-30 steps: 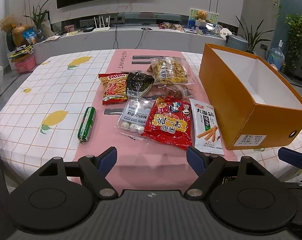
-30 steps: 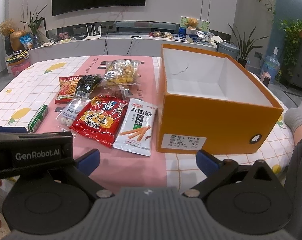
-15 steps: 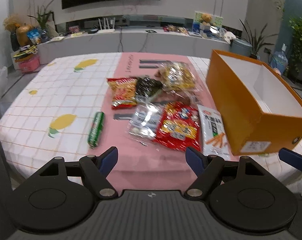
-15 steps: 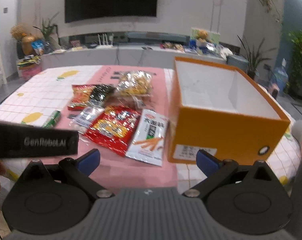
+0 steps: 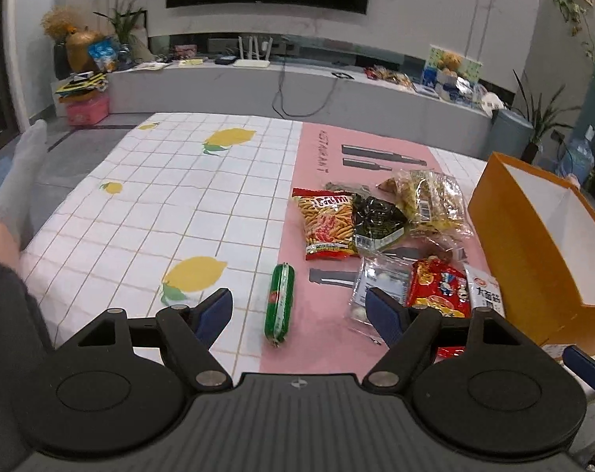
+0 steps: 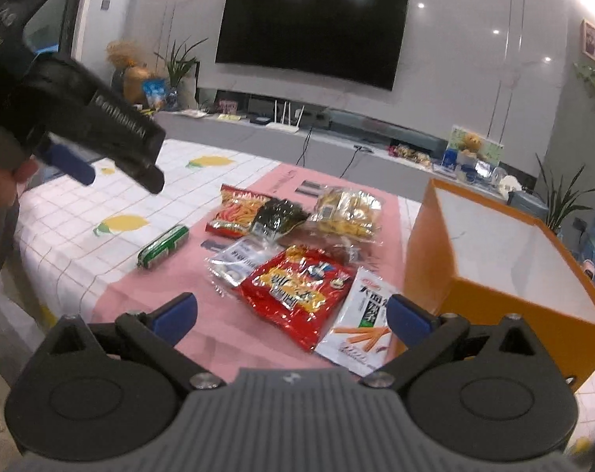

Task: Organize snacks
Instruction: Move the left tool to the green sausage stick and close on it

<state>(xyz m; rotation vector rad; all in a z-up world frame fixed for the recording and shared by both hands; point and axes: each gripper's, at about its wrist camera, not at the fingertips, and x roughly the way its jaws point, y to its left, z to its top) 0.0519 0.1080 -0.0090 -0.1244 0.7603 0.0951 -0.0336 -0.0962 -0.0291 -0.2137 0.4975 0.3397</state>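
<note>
Above the green sausage (image 5: 279, 303), left gripper (image 5: 299, 312) wide, empty.

Left wrist view: looks forward and down past its own fingers (image 5: 214, 310) from the table's near edge, close above the cloth; right wrist view: set further right, facing the same way; both share the snack pile (image 5: 380, 244) (image 6: 297, 251), orange box (image 5: 533, 251) (image 6: 494, 259), and television wall beyond the fingertips.
</note>
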